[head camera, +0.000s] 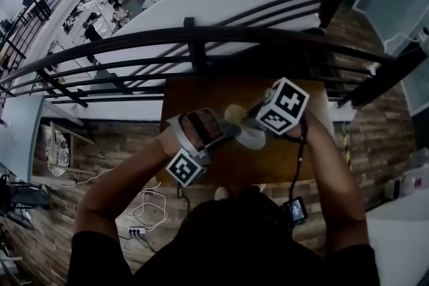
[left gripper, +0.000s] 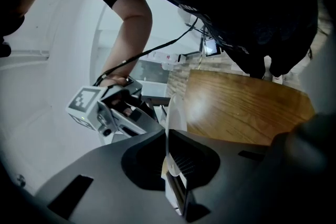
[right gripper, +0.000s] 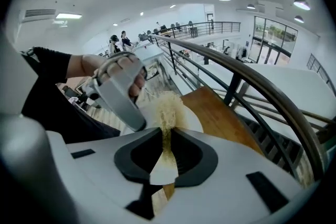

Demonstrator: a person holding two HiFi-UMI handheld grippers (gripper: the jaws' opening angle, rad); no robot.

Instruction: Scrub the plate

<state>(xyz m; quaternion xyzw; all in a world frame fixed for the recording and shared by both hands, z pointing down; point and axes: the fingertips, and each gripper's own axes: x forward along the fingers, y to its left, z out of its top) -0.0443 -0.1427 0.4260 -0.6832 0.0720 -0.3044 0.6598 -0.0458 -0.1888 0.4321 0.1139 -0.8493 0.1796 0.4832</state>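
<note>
Close-up only: scrubber (right gripper: 167, 106) fibres, maybe loofah

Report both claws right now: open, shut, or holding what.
The left claw is shut on the plate, gripping its rim.
The right claw is shut on a yellowish scrub pad.

A wooden table (right gripper: 220, 118) lies under my right gripper (right gripper: 167, 136), a black railing (right gripper: 247, 80) runs just beyond it, a power strip (head camera: 136, 231) behind.

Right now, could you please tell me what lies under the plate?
The wooden table. The plate, held in the left tongs, covers the spot directly below.
</note>
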